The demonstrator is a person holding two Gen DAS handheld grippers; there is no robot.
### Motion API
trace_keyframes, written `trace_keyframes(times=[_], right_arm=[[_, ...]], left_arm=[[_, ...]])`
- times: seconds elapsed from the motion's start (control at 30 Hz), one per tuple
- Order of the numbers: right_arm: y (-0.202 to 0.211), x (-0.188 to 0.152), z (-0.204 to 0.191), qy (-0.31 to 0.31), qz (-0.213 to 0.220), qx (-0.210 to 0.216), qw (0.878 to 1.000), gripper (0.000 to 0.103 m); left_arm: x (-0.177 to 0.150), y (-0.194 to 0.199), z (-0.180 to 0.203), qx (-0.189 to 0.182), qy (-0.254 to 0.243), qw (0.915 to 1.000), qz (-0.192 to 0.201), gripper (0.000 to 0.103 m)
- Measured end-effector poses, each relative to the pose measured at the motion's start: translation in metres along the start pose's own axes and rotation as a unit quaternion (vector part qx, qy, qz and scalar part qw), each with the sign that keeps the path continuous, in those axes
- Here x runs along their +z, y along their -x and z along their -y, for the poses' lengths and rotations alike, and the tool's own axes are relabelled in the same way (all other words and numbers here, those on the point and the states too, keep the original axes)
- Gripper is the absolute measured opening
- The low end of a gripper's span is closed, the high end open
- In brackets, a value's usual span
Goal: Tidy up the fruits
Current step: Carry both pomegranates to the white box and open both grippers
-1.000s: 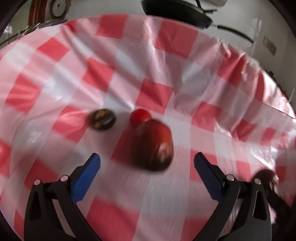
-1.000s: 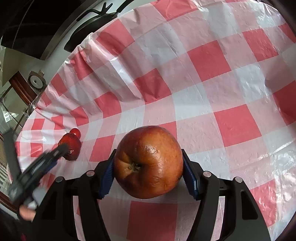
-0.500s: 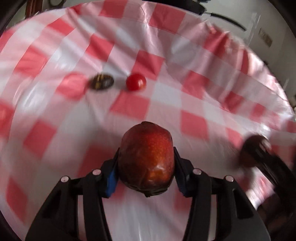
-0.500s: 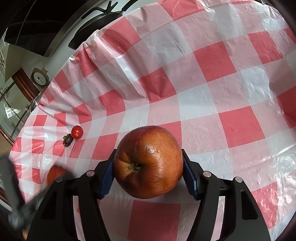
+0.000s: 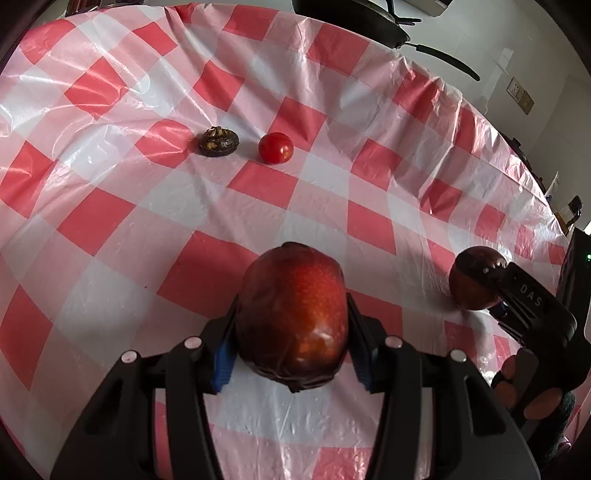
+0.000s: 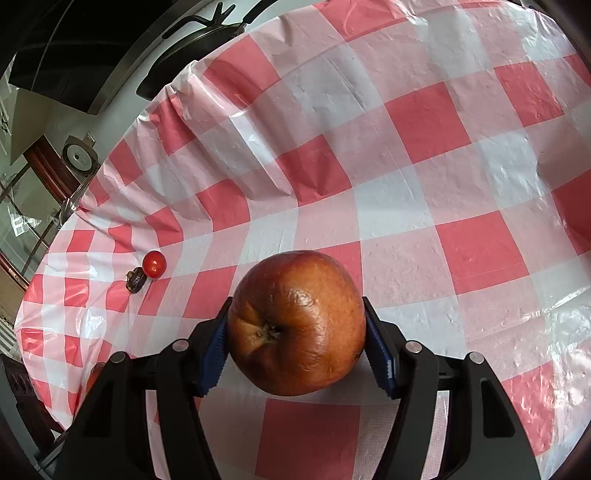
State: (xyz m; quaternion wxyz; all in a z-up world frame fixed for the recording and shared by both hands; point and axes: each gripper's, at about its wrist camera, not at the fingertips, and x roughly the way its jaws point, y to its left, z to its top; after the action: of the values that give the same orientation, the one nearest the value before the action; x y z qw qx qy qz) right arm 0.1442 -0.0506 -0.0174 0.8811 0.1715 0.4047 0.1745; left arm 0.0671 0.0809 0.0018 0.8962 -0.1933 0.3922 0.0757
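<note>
Four fruits are showing across the two views: two apples, one cherry tomato and one dark, wrinkled dried fruit. Two grippers are working over one red-and-white checked tablecloth, and one black pan is sitting beyond the cloth's far edge at about 12 o'clock.

The left gripper is clamping its blue pads on the dark red apple at 6 o'clock in the left wrist view, the jaws standing narrow around the fruit. The right gripper is gripping the wrinkled reddish-brown apple, stem hollow facing the camera; in the left view this apple is appearing at 3 o'clock, with the person's fingers showing on the handle. The cherry tomato is lying on the cloth at 12 o'clock, with the dried fruit just beside it at 11 o'clock; from the right wrist view the pair, tomato and dried fruit, is sitting at 9 o'clock.

A second ago the left jaws were gaping wide with the dark red apple lying loose next to the tomato; they have since been closing onto it, and the apple is now sitting well apart from the tomato and dried fruit. The right gripper's hold on its apple is looking unchanged
</note>
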Motion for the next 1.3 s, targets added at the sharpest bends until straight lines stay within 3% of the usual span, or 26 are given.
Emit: trace_keyframes(times=[0.37,0.47,0.53,0.7,1.0,1.13,1.3], right_arm=[[0.008,-0.002,0.002,-0.016,0.009,0.015,1.0,0.064],[0.028,-0.012,0.011,-0.049,0.028,0.065,0.996,0.064],[0.041,-0.031,0.013,-0.075,0.016,0.09,0.993,0.064],[0.072,-0.082,-0.011,-0.064,-0.017,0.122,0.99,0.064],[0.115,-0.182,-0.122,0.066,-0.083,0.193,0.975,0.064],[0.12,-0.221,-0.178,0.137,-0.123,0.221,0.958,0.064],[0.139,-0.26,-0.241,0.235,-0.135,0.258,0.927,0.064]], left_arm=[[-0.001,0.005,0.0,0.001,-0.006,1.0,0.008,0.051],[-0.011,0.025,-0.011,-0.001,0.016,0.9996,0.023,0.051],[-0.026,0.05,-0.025,0.0,0.033,0.9987,0.04,0.051],[-0.065,0.119,-0.069,0.01,0.056,0.9932,0.102,0.051],[-0.123,0.239,-0.177,0.076,0.073,0.9822,0.155,0.051],[-0.153,0.277,-0.223,0.103,0.087,0.9761,0.171,0.051],[-0.187,0.311,-0.282,0.14,0.132,0.9645,0.181,0.051]])
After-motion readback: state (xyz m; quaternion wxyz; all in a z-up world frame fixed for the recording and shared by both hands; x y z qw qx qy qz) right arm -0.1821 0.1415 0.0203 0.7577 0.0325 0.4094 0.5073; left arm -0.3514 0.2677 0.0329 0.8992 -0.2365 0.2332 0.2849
